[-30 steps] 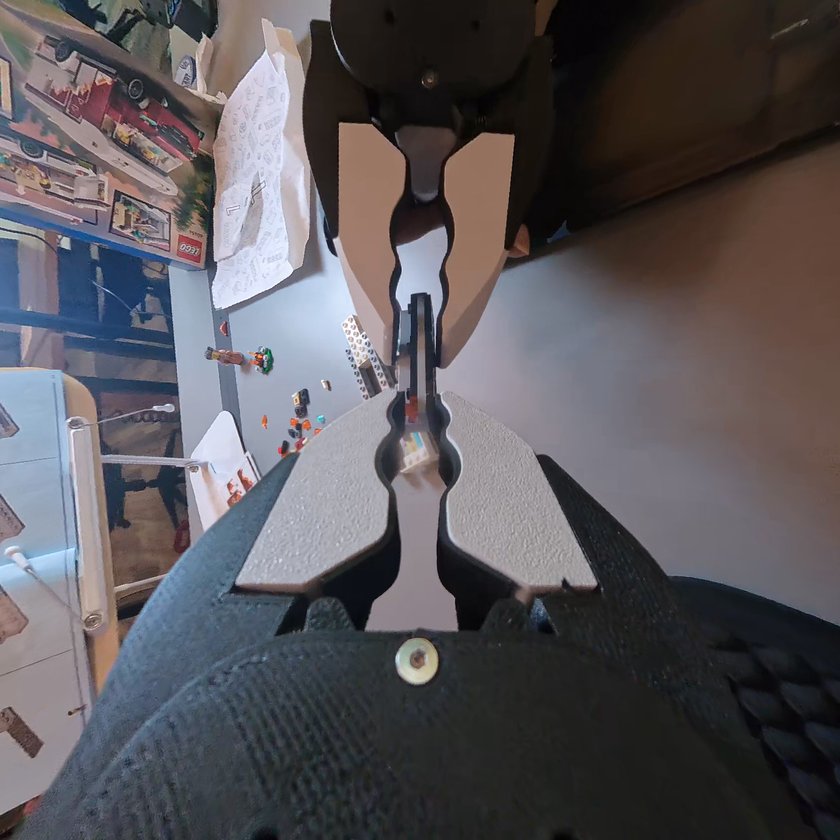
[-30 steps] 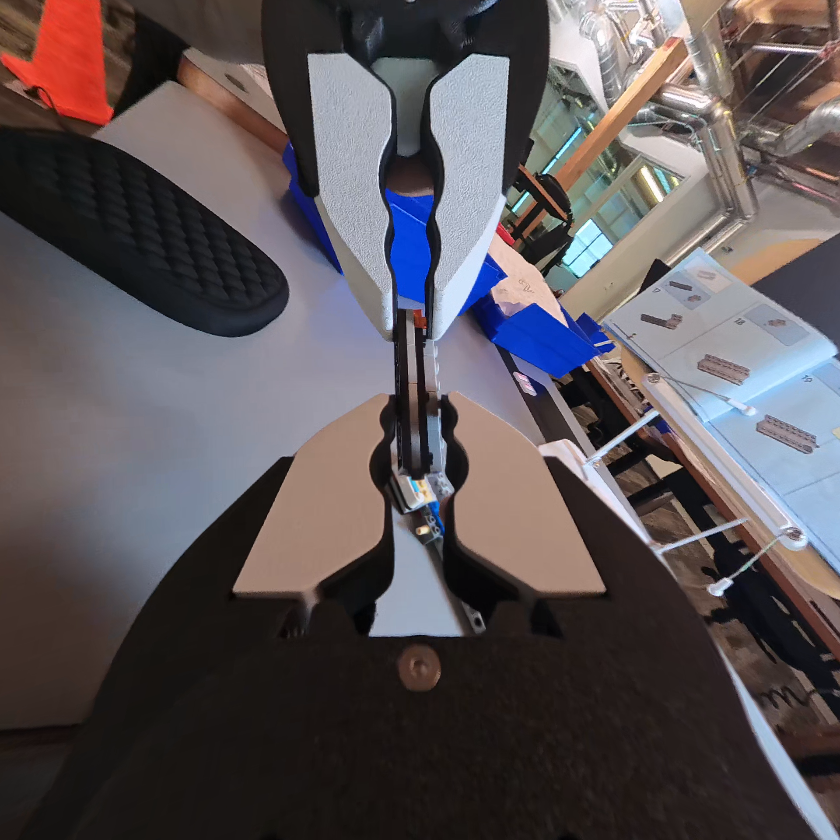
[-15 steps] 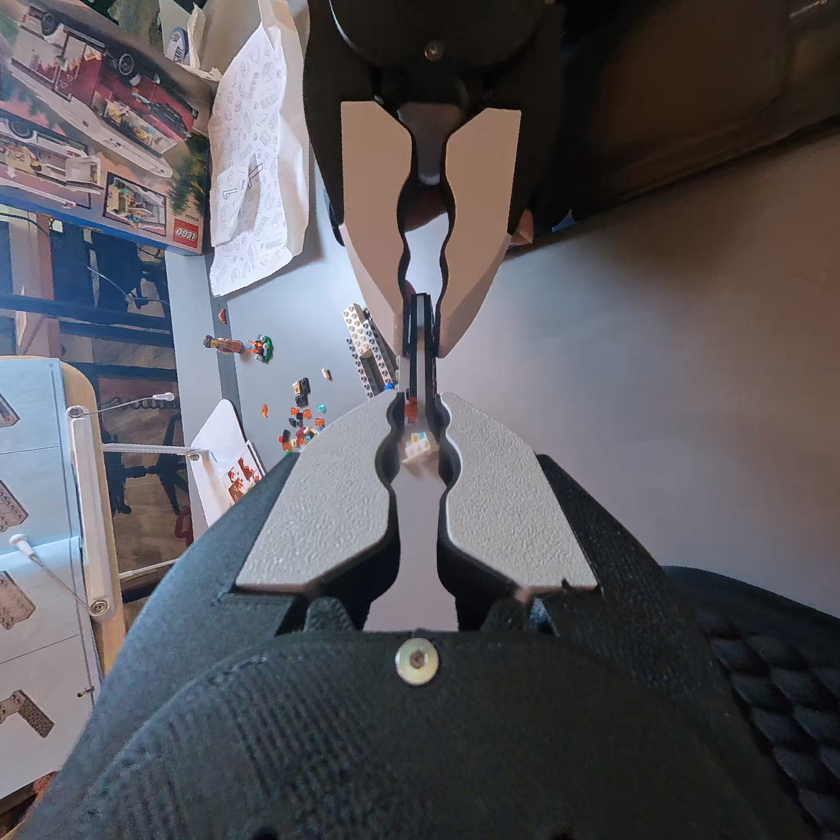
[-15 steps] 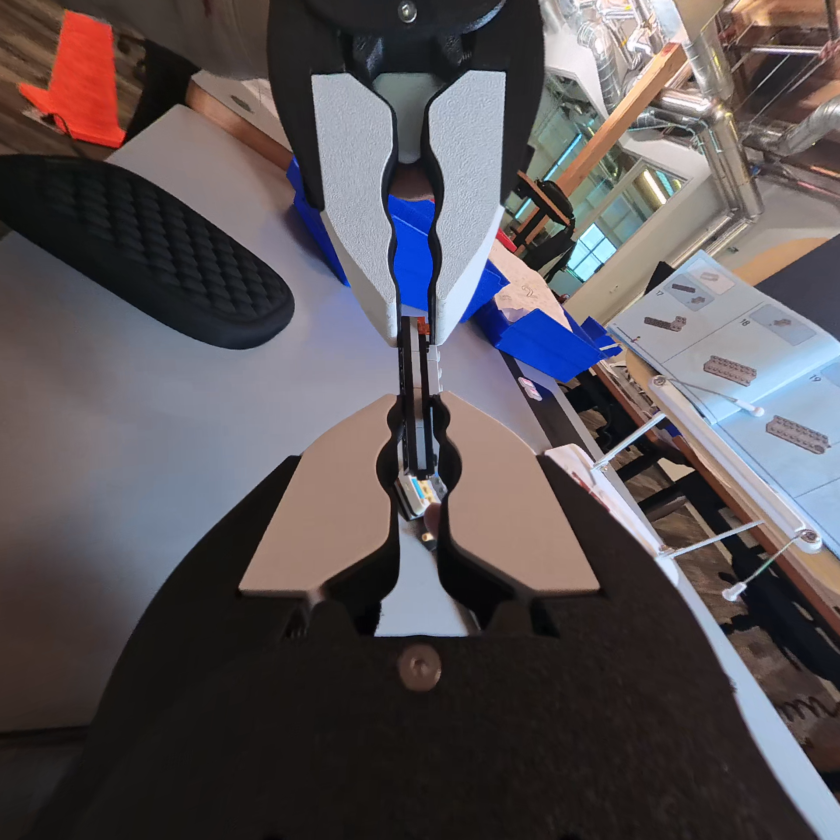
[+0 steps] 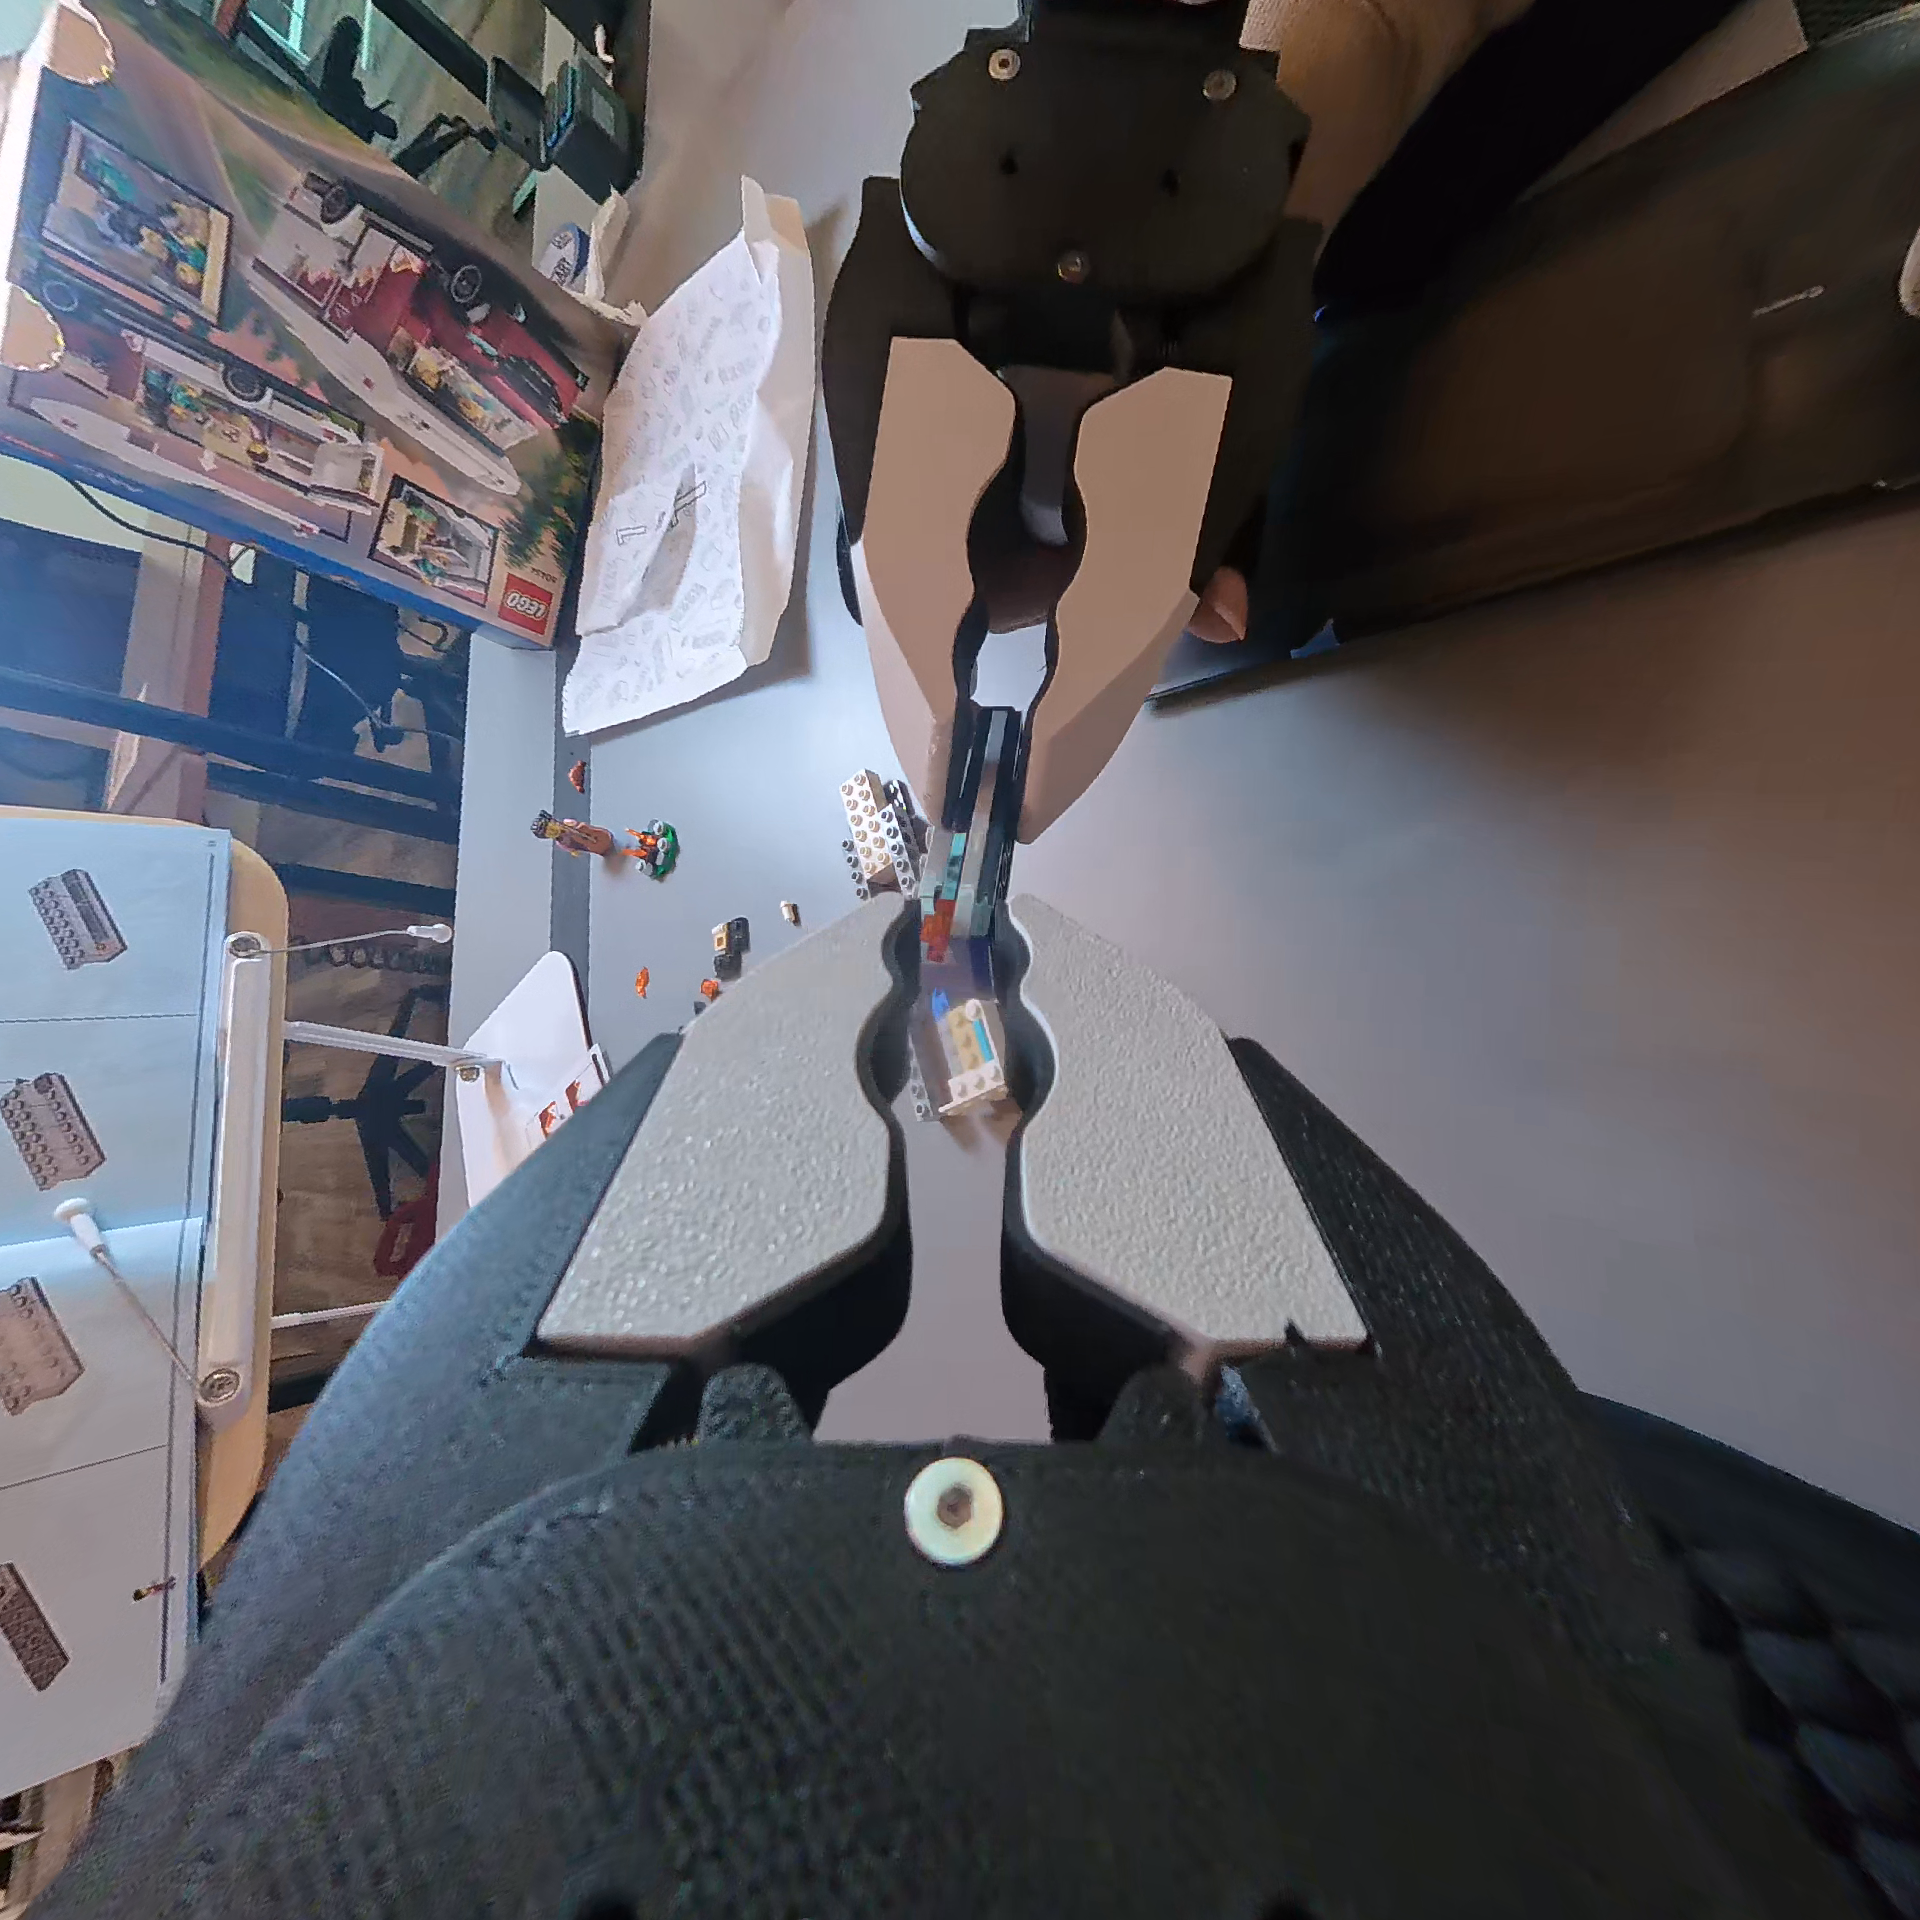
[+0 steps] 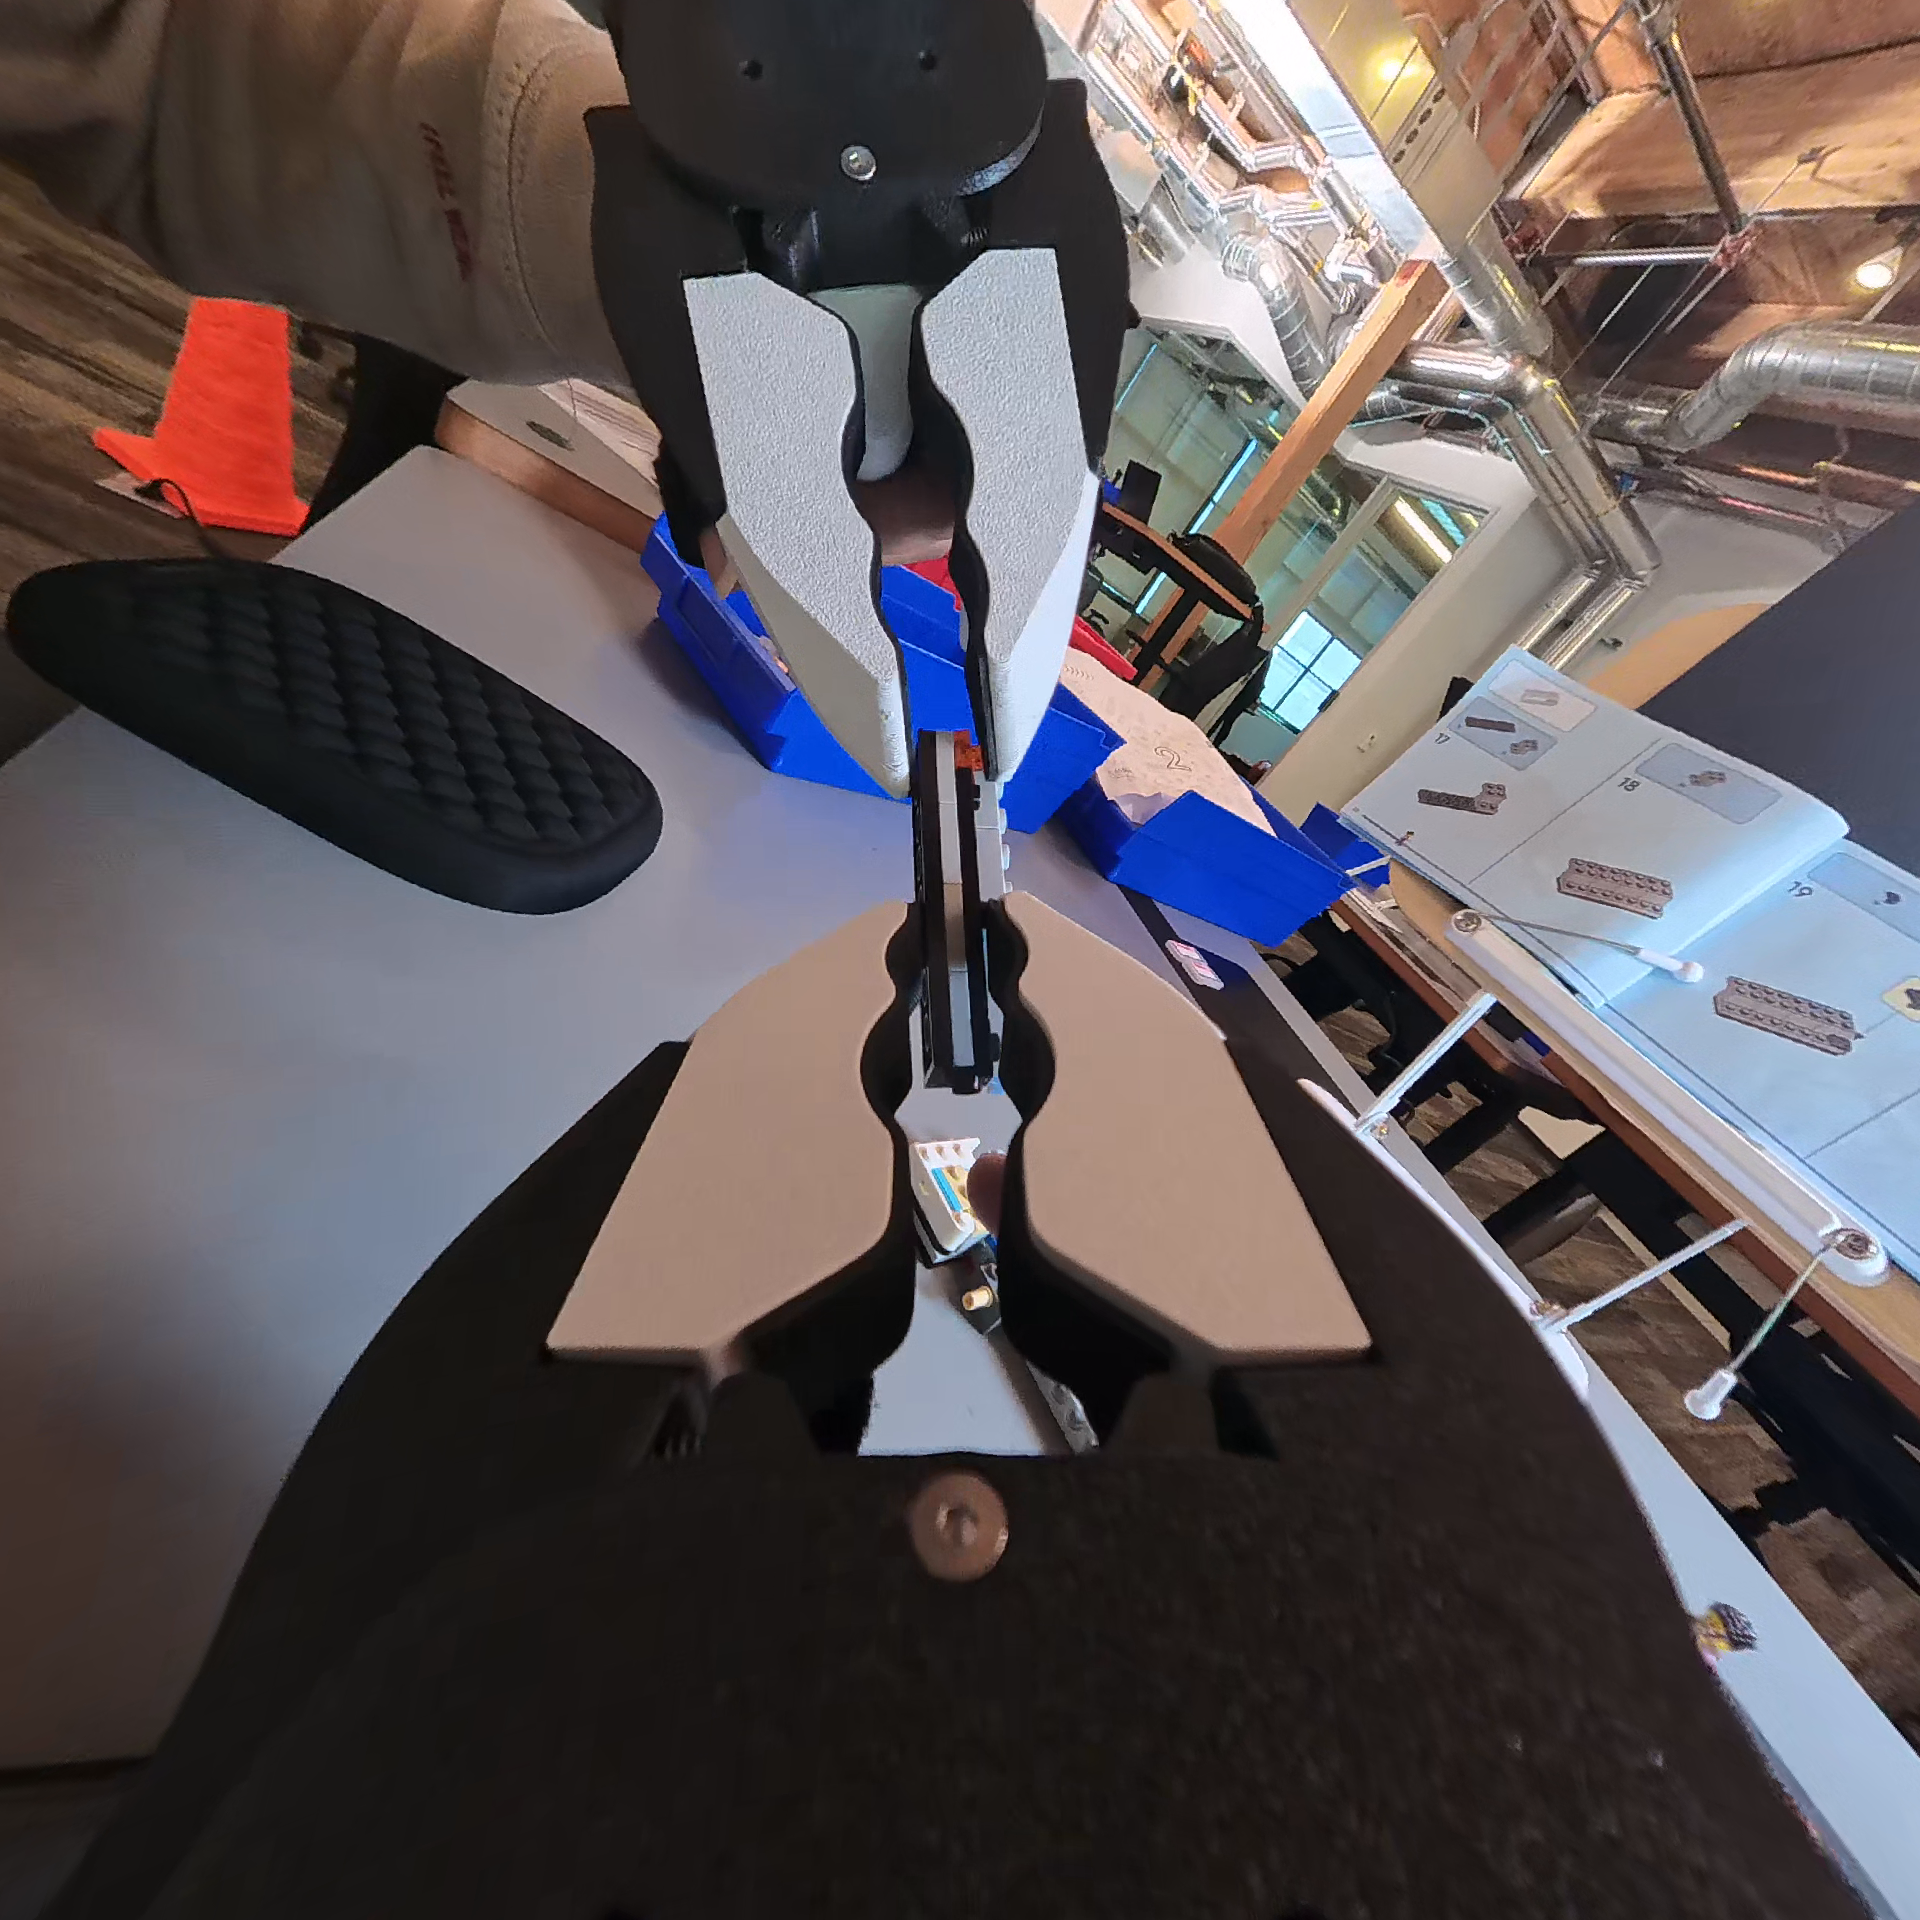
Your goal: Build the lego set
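**Both hand-held grippers pinch one lego strip**

Left hand-held gripper (image 5: 956, 925) and right hand-held gripper (image 6: 961, 925) each clamp an end of the black-grey lego strip (image 5: 977, 821), held above the bench (image 5: 1455, 935). Only the left view shows the set box (image 5: 270, 343), paper bag (image 5: 686, 488) and loose bricks (image 5: 883, 831) left of the strip. Only the right view shows blue bins (image 6: 1195, 862) behind it and the open manual (image 6: 1662, 894).
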